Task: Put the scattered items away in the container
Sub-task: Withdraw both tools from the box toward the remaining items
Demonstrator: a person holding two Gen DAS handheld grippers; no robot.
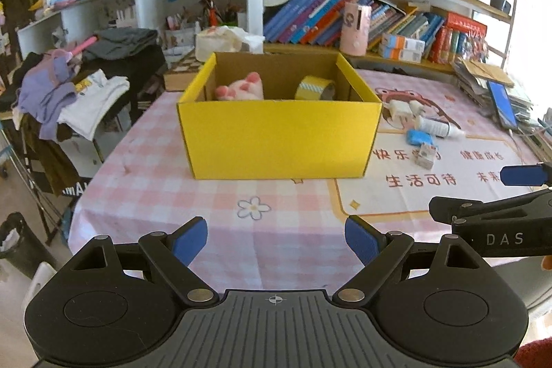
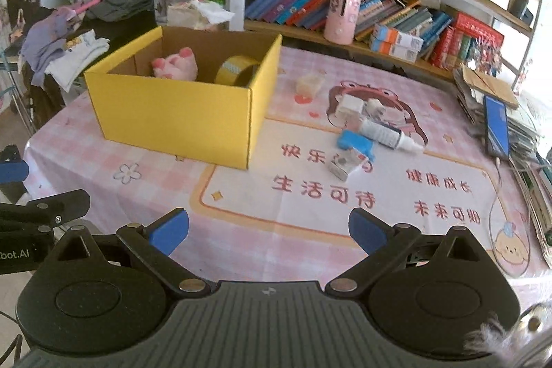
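A: What do we have ahead of our jaws, biggest first?

B: The table [image 2: 103, 140] under its pink checked cloth runs out beyond both sets of fingers. On it, straight ahead of our left gripper [image 1: 276, 242], stands the yellow box [image 1: 279, 140], open on top.

A: And inside?

B: We see a pink plush toy [image 1: 241, 87] and a roll of yellow tape [image 1: 315, 87], side by side.

A: What lies loose?

B: Beyond our right gripper [image 2: 269, 231], a little right of its centre line, sits a cluster: a white glue bottle [image 2: 386, 133] on its side, a blue piece [image 2: 355, 142] touching it, white plugs [image 2: 352, 106] behind, a small grey box [image 2: 341, 166] nearest us. A pale cube [image 2: 310, 83] lies apart, just beside the yellow box.

A: Our jaws?

B: Both pairs stand spread wide, with nothing between them.
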